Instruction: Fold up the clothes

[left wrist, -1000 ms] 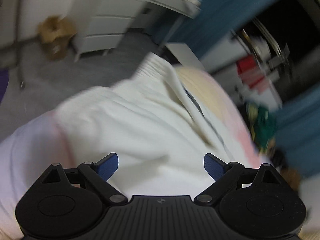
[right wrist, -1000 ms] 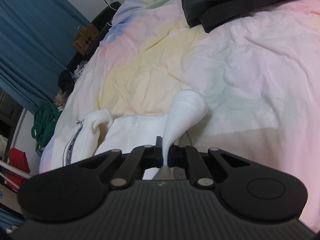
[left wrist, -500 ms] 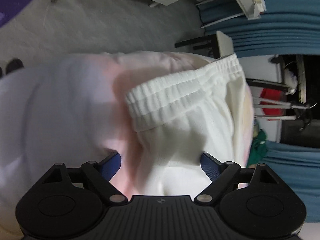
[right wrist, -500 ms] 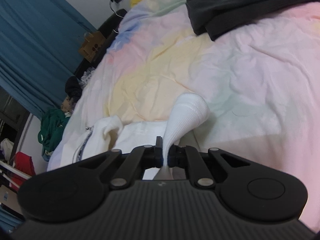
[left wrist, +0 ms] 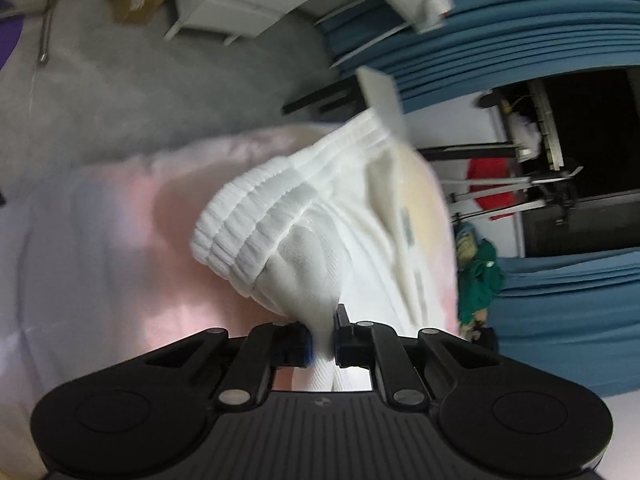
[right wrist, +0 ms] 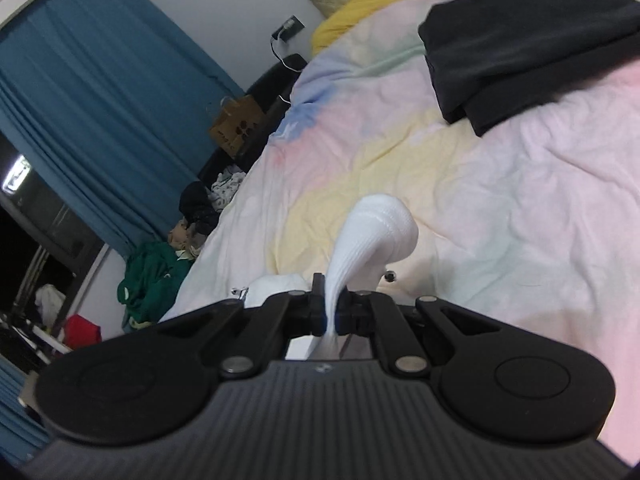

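Our left claw [left wrist: 322,340] has just snapped closed: half a second ago its blue-padded jaws stood wide apart over the white knit garment with the ribbed elastic waistband [left wrist: 288,216], and now they pinch a bunch of that fabric just below the waistband. Our right claw [right wrist: 330,314] is clamped as before on another white fold of cloth [right wrist: 376,232], which stands up from between its jaws in a rounded hump; it looks lifted a little higher off the bed than a second ago.

We read this as both ends of the garment now being in hand, so the piece can be raised, stretched flat and laid over itself. The fold itself is not yet made.

The white garment lies at the near edge of the bed with the pastel pink, yellow and blue cover [right wrist: 520,184], hanging partly from our two grips.

Counting: two claws, both gripping. We cannot tell for certain that both hold the same piece, though it looks so. One dark, folded pile of black clothing [right wrist: 520,52] sits well apart, further up the bed. One yellow pillow [right wrist: 384,4] lies beyond it. On the floor beside the bed we see one green heap of cloth [right wrist: 156,280] and one brown paper bag [right wrist: 236,128].
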`<action>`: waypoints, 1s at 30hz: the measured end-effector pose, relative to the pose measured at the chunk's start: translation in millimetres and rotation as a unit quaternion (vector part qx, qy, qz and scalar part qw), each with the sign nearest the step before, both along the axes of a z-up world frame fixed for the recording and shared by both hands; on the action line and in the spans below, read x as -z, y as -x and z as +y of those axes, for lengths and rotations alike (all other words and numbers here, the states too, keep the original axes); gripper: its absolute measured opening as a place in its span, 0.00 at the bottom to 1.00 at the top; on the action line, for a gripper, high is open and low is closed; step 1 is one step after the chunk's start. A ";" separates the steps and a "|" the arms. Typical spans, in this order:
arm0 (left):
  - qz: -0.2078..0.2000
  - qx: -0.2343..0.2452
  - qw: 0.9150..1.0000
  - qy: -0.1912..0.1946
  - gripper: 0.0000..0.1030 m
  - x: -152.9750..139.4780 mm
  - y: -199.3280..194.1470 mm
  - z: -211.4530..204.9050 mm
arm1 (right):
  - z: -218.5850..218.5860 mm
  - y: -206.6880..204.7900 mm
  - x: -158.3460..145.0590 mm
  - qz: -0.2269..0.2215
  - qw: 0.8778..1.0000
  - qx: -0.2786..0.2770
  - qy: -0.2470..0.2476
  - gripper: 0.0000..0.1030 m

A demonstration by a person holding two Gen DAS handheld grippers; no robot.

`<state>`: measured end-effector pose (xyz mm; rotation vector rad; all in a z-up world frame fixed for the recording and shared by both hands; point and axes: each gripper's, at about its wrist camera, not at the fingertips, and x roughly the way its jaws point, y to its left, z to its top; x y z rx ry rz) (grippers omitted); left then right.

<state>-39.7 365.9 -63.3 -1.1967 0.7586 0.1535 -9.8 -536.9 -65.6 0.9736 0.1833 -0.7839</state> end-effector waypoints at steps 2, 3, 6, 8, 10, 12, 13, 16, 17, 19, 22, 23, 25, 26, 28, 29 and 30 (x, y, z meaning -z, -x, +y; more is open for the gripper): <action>-0.021 0.003 1.000 -0.006 0.09 -15.0 12.1 -2.6 | -1.6 7.4 -2.1 -0.007 1.000 -0.005 -0.006 0.05; -0.029 0.005 1.000 -0.008 0.09 -21.2 18.2 -3.8 | -1.5 10.9 -3.0 -0.012 1.000 -0.008 -0.008 0.05; -0.032 0.008 0.999 -0.017 0.08 -36.7 29.8 -3.8 | -2.1 13.2 -9.1 -0.013 1.000 -0.014 -0.006 0.05; -0.026 0.010 0.999 -0.027 0.08 -45.8 28.2 -2.7 | -2.9 9.4 -14.9 -0.013 1.000 -0.018 -0.005 0.05; -0.021 0.008 0.999 -0.031 0.08 -58.0 9.9 -3.7 | -2.5 -5.4 -26.3 -0.012 1.000 -0.025 0.005 0.05; -0.018 0.007 0.999 -0.048 0.08 -75.2 -12.4 -6.8 | -0.1 -25.4 -42.3 -0.008 0.999 -0.033 0.029 0.05; -0.016 0.007 0.998 -0.058 0.08 -84.1 -24.2 -8.3 | 1.3 -37.6 -50.6 -0.004 0.998 -0.037 0.042 0.05; -0.005 0.005 0.994 -0.107 0.09 -111.4 -90.0 -19.6 | 6.2 -86.1 -75.1 0.012 0.995 -0.047 0.086 0.05; -0.004 0.002 0.993 -0.115 0.09 -117.2 -112.4 -23.0 | 7.0 -105.8 -80.9 0.021 0.993 -0.051 0.102 0.05; -0.001 -0.004 0.991 -0.132 0.09 -128.7 -157.2 -29.8 | 8.3 -147.5 -87.2 0.039 0.989 -0.056 0.129 0.05; 0.025 -0.007 0.985 -0.170 0.09 -128.0 -239.5 -45.2 | 8.9 -218.6 -82.2 0.074 0.981 -0.062 0.168 0.05; 0.034 -0.008 0.983 -0.179 0.09 -121.4 -265.9 -50.1 | 8.0 -242.1 -74.9 0.087 0.979 -0.063 0.173 0.05; 0.052 -0.011 0.979 -0.195 0.09 -108.3 -318.7 -60.0 | 4.5 -286.1 -56.7 0.116 0.976 -0.062 0.175 0.05; 0.060 -0.012 0.977 -0.203 0.09 -101.7 -345.1 -64.9 | 0.4 -305.5 -45.7 0.130 0.975 -0.062 0.169 0.05; 0.078 -0.008 0.974 -0.213 0.10 -81.7 -389.3 -72.5 | -7.6 -338.0 -23.2 0.162 0.970 -0.068 0.169 0.05; 0.088 -0.006 0.973 -0.214 0.10 -69.5 -408.3 -75.0 | -10.4 -352.6 -12.1 0.179 0.966 -0.071 0.175 0.05; 0.098 -0.004 0.972 -0.215 0.11 -57.2 -427.4 -77.5 | -11.2 -364.7 -2.3 0.192 0.961 -0.075 0.187 0.05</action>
